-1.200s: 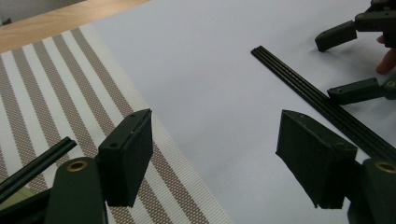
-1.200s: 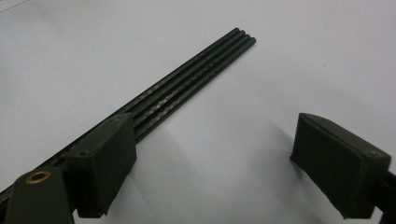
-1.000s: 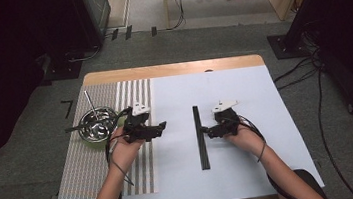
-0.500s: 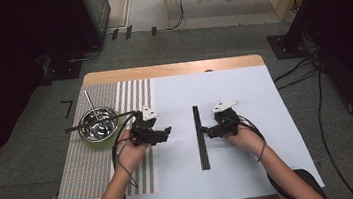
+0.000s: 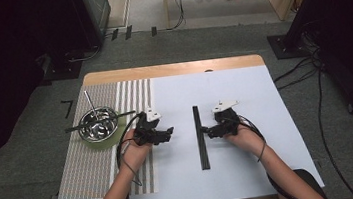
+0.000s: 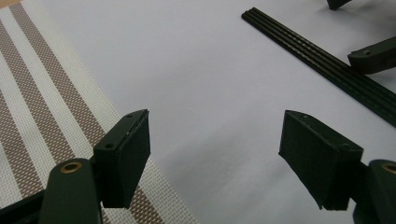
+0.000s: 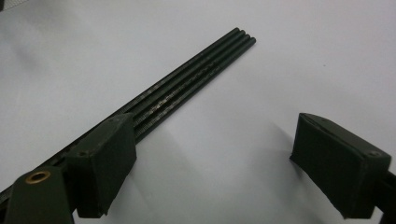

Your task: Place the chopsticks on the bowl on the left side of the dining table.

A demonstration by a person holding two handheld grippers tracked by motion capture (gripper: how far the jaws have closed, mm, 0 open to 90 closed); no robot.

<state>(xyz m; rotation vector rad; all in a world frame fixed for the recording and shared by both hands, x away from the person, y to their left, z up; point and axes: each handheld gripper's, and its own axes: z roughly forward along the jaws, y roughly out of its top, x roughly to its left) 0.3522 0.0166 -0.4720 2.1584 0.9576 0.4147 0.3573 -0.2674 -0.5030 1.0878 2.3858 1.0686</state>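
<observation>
Here, my left gripper (image 5: 167, 132) rests low on the white table (image 5: 267, 119) at the right edge of the striped mat (image 5: 97, 174), its jaws spread wide with nothing between them. To its right, my right gripper (image 5: 207, 132) sits just beside the bundle of black chopsticks (image 5: 201, 137), jaws likewise wide apart and gripping nothing, one jaw right at the bundle's side. Far left on the mat, a metal bowl (image 5: 98, 123) stands with utensils resting across it.
</observation>
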